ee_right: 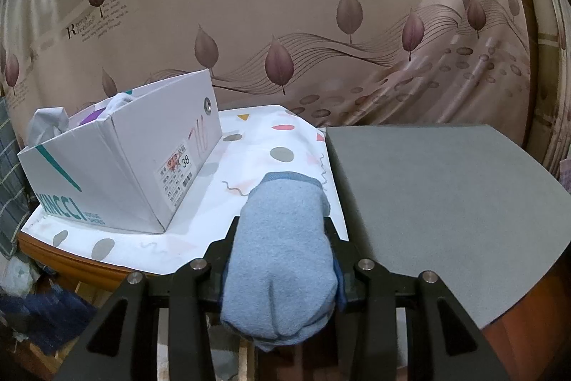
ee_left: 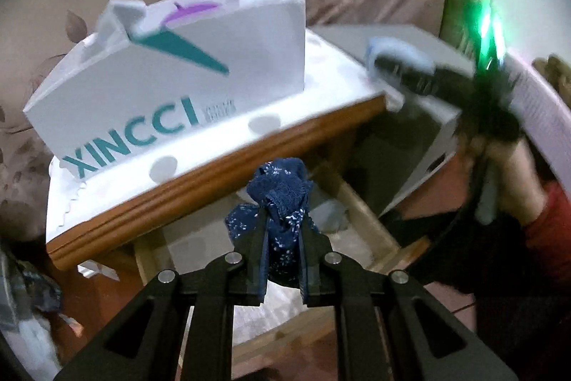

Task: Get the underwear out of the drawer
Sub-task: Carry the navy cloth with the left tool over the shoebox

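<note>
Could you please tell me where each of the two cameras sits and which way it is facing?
Left wrist: on the left gripper, looking up at the table edge; it pinches navy underwear; a red sleeve shows.
Right wrist: on the right gripper, looking across the tabletop toward the curtain; it holds a light blue cloth.
Both show the XINCCI shoebox.

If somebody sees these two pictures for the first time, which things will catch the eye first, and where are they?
First comes the white XINCCI shoe box standing on the spotted cloth that covers the table. Next is the dark blue underwear pinched in the left gripper, in front of the table's wooden edge. Then the light blue cloth bulging from the right gripper, beside a grey pad.
</note>
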`<act>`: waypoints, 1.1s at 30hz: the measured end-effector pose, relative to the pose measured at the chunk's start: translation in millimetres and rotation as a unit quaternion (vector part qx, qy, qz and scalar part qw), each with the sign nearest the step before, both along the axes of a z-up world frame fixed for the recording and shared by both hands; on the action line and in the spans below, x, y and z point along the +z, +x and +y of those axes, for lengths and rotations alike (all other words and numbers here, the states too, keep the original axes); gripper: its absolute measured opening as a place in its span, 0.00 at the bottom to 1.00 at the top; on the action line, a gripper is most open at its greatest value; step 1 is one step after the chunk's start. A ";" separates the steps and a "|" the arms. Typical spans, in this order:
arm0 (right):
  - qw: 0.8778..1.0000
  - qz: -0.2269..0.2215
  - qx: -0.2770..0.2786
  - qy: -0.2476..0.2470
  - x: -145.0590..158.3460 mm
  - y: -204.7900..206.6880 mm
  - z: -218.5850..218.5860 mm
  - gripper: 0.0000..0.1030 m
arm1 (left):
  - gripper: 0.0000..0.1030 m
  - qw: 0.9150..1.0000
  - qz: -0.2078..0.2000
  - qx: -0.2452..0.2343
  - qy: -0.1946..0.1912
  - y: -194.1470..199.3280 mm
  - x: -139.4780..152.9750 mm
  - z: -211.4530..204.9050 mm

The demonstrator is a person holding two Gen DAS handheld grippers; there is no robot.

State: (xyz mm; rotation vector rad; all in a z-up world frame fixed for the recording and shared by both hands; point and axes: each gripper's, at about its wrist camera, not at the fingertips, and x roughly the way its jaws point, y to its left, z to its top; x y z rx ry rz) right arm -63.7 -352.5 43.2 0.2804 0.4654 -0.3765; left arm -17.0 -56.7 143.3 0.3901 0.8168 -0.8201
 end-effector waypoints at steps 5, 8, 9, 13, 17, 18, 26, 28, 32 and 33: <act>1.000 -0.002 0.001 -0.005 0.8 -0.8 1.9 0.40 | 0.11 0.999 -0.012 0.008 -0.052 -1.2 53.5 8.3; 1.000 0.001 0.002 -0.002 0.1 0.0 1.8 0.40 | 0.11 0.996 -0.032 0.021 -0.082 5.4 96.4 14.7; 1.000 0.000 0.003 -0.002 0.1 -0.2 1.9 0.40 | 0.11 0.994 -0.041 0.031 -0.094 9.3 110.9 17.6; 1.000 -0.001 0.003 -0.004 1.4 -1.1 2.6 0.40 | 0.11 0.987 -0.084 0.074 -0.111 34.9 170.9 27.6; 1.000 -0.001 0.004 -0.004 1.4 -0.9 3.4 0.40 | 0.11 0.983 -0.096 0.127 -0.088 78.1 191.4 27.4; 1.000 -0.002 0.004 -0.006 1.6 -0.9 3.9 0.40 | 0.11 0.982 -0.094 0.145 -0.079 91.8 190.7 26.7; 1.000 0.003 0.009 -0.005 0.8 1.6 4.9 0.40 | 0.11 0.972 -0.033 0.228 -0.046 186.2 144.7 19.5; 1.000 0.003 0.010 -0.006 0.6 2.8 5.2 0.40 | 0.11 0.970 -0.036 0.239 -0.033 201.3 127.6 16.6; 1.000 0.004 0.013 -0.003 0.7 5.4 4.9 0.40 | 0.11 0.967 -0.029 0.251 -0.013 218.8 95.7 12.7; 1.000 0.004 0.013 -0.003 0.6 5.7 4.7 0.40 | 0.11 0.968 -0.024 0.250 -0.010 220.3 91.1 12.0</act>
